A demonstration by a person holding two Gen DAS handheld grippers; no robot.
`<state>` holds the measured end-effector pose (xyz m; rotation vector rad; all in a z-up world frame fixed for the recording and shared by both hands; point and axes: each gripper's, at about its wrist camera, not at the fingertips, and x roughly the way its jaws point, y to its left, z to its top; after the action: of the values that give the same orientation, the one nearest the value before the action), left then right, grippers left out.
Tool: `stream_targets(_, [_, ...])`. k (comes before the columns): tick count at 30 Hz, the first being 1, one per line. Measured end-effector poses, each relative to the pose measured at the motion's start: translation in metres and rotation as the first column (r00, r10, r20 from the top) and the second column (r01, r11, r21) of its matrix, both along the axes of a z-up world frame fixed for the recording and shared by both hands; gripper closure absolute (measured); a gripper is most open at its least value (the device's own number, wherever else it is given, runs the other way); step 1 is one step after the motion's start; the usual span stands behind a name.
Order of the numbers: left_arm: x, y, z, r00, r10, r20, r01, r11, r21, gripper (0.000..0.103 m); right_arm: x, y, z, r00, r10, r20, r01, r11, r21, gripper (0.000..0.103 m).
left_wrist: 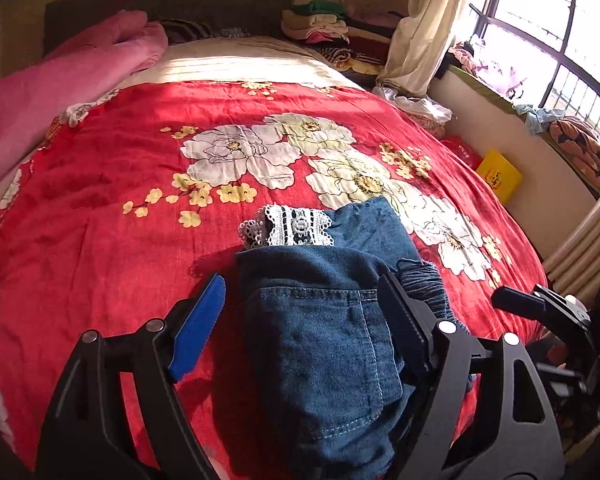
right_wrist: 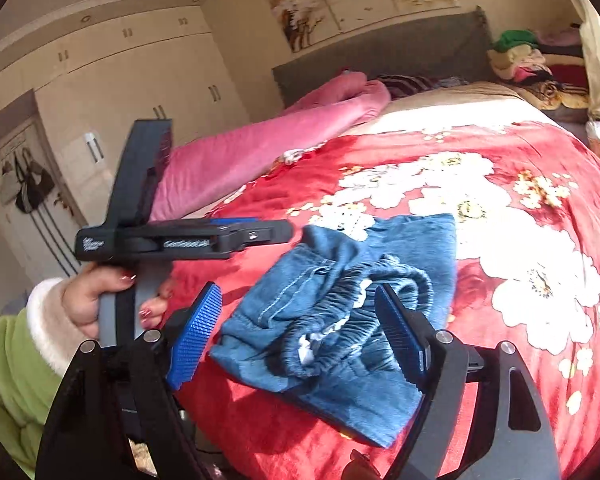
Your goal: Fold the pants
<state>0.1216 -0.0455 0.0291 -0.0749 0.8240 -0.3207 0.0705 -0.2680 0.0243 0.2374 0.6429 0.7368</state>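
Blue denim pants [left_wrist: 324, 340] lie folded into a small bundle on the red flowered bedspread [left_wrist: 112, 184]. A white lace cuff [left_wrist: 288, 226] sticks out at the bundle's far end. My left gripper [left_wrist: 302, 284] is open and straddles the near end of the bundle, its pads clear of the cloth. In the right wrist view the pants [right_wrist: 340, 380] show a bunched elastic waistband [right_wrist: 340, 308] on top. My right gripper [right_wrist: 298, 292] is open just above it and holds nothing. A hand [right_wrist: 96, 300] in a green sleeve holds the left gripper's handle at the left.
A pink quilt [left_wrist: 60, 80] lies along the bed's left side and a grey headboard [right_wrist: 380, 52] stands behind. Folded clothes [left_wrist: 316, 24] are stacked at the far right corner by a curtain [left_wrist: 424, 32] and window. A yellow box [left_wrist: 500, 176] sits beside the bed. Wardrobes [right_wrist: 120, 92] line the left wall.
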Motion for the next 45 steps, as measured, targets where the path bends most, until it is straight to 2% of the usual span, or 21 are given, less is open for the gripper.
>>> stream_targets(4, [-0.013, 0.004, -0.007, 1.000, 0.019, -0.001, -0.019, 1.000, 0.003, 0.026, 0.014, -0.016, -0.015, 0.987, -0.142, -0.074, 0.140, 0.990, -0.035, 0.024])
stream_targets(9, [-0.021, 0.008, -0.024, 0.999, 0.021, -0.041, -0.022, 1.000, -0.019, 0.023, 0.029, -0.028, -0.042, 0.954, -0.228, -0.193, 0.211, 0.972, -0.105, 0.024])
stream_targets(18, [-0.012, 0.002, -0.053, 0.994, 0.012, -0.104, -0.016, 0.999, -0.041, 0.023, 0.053, -0.022, -0.071, 0.927, -0.196, -0.320, 0.178, 0.980, -0.084, 0.024])
stream_targets(26, [-0.008, -0.002, -0.068, 0.992, 0.008, -0.123, -0.017, 0.997, -0.072, 0.021, 0.061, -0.006, -0.081, 0.920, -0.145, -0.363, 0.123, 0.989, -0.083, 0.023])
stream_targets(27, [-0.008, -0.002, -0.069, 0.992, 0.007, -0.124, -0.017, 0.997, -0.078, 0.021, 0.061, -0.004, -0.081, 0.921, -0.141, -0.363, 0.117, 0.989, -0.087, 0.025])
stream_targets(31, [-0.007, -0.008, -0.072, 0.992, -0.002, -0.128, -0.010, 0.996, -0.092, 0.021, 0.061, 0.006, -0.084, 0.924, -0.107, -0.366, 0.082, 0.993, -0.084, 0.048])
stream_targets(34, [-0.008, -0.013, -0.072, 0.992, -0.003, -0.124, -0.009, 0.996, -0.092, 0.036, 0.058, 0.011, -0.080, 0.934, -0.096, -0.344, 0.073, 0.994, -0.080, 0.063])
stream_targets(37, [-0.009, -0.013, -0.069, 0.992, -0.010, -0.123, -0.003, 0.994, -0.108, 0.061, 0.051, 0.016, -0.069, 0.956, -0.100, -0.275, 0.072, 0.991, -0.109, 0.071])
stream_targets(38, [-0.008, -0.012, -0.067, 0.993, -0.008, -0.118, -0.005, 0.995, -0.103, 0.067, 0.048, 0.019, -0.065, 0.964, -0.101, -0.248, 0.071, 0.989, -0.126, 0.071])
stream_targets(41, [-0.010, -0.012, -0.057, 0.995, -0.009, -0.099, -0.001, 0.995, -0.101, 0.075, 0.041, 0.024, -0.053, 0.979, -0.107, -0.176, 0.079, 0.984, -0.161, 0.074])
stream_targets(45, [-0.008, -0.011, -0.042, 0.997, -0.006, -0.080, -0.003, 0.993, -0.114, 0.077, 0.035, 0.032, -0.034, 0.991, -0.099, -0.093, 0.078, 0.975, -0.206, 0.074])
